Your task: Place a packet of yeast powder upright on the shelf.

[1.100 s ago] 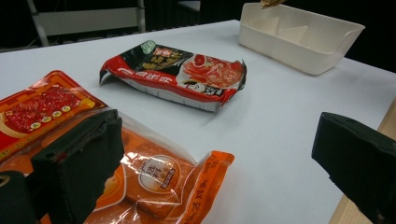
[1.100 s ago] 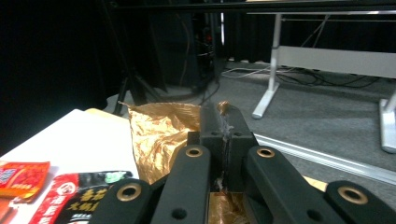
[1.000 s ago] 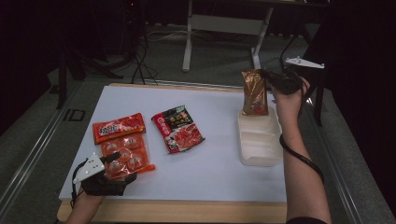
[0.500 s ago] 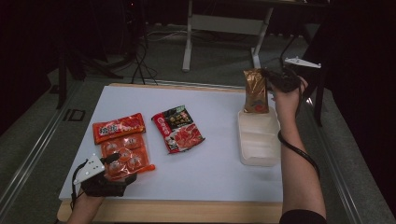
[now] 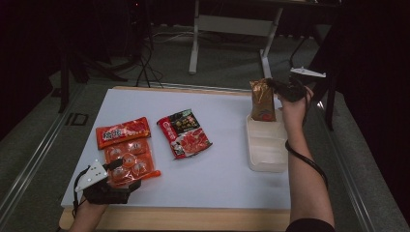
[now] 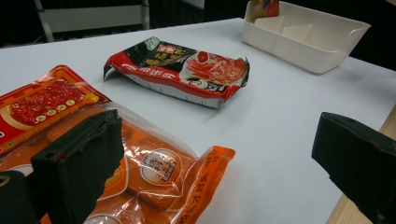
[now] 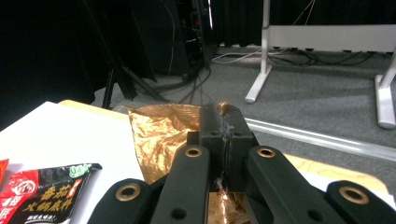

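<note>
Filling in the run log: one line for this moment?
right gripper: shut on gold packet | over white tray | left gripper: open

Both hand-held grippers black. Left hand-held gripper (image 5: 113, 166): blocky matte jaws, grey 3-cornered plate on top, black cable. Right hand-held gripper (image 5: 271, 87): brass-ringed screw holes along black arms, grey plate, black cable looping by forearm. Dark sleeve at elbow.

Down comes the right gripper (image 5: 276, 88) with its gold-brown packet (image 5: 263, 100) (pinched by the top edge), lower end now dipping into the white divided tray (image 5: 266, 153).
</note>
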The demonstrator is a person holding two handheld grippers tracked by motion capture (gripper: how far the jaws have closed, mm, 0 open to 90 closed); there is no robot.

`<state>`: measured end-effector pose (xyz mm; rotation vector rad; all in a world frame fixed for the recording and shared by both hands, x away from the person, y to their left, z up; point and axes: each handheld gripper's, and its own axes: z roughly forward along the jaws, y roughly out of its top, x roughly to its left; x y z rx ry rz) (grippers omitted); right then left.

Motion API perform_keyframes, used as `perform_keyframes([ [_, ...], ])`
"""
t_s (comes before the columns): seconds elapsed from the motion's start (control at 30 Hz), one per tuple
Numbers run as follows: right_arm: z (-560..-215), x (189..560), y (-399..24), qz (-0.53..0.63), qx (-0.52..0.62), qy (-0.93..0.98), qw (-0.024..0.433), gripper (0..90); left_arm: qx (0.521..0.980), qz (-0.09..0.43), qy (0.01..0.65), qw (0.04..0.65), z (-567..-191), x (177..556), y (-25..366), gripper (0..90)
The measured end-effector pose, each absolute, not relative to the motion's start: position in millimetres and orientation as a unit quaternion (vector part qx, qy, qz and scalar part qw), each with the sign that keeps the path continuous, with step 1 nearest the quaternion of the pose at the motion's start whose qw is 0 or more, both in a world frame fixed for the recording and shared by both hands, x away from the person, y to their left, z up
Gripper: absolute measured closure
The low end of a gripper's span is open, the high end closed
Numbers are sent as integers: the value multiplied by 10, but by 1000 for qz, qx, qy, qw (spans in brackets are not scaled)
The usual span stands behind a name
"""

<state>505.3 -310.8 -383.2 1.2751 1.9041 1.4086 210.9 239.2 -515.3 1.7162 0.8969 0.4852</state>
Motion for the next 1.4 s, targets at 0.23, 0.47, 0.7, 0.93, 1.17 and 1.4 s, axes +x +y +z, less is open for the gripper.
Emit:
perform_keyframes([
  [0.23,-3977,5029,-3134,488,479,698,210,889,724,204,376,542,-5149,2106,2384,19],
  [0.47,-4103,4989,-3197,469,496,701,206,883,725,206,371,542,-5141,2097,2382,19],
  [0.7,-4104,4913,-3361,464,516,686,217,872,724,206,371,544,-5139,2094,2382,19],
  [0.93,-4046,4843,-3419,459,520,683,229,716,726,205,370,542,-5140,2093,2370,19],
  [1.17,-3928,4704,-3383,471,504,684,237,561,727,205,370,541,-5143,2095,2356,19],
  [1.4,-3905,4505,-3246,483,486,696,217,459,730,199,371,539,-5153,2106,2358,19],
])
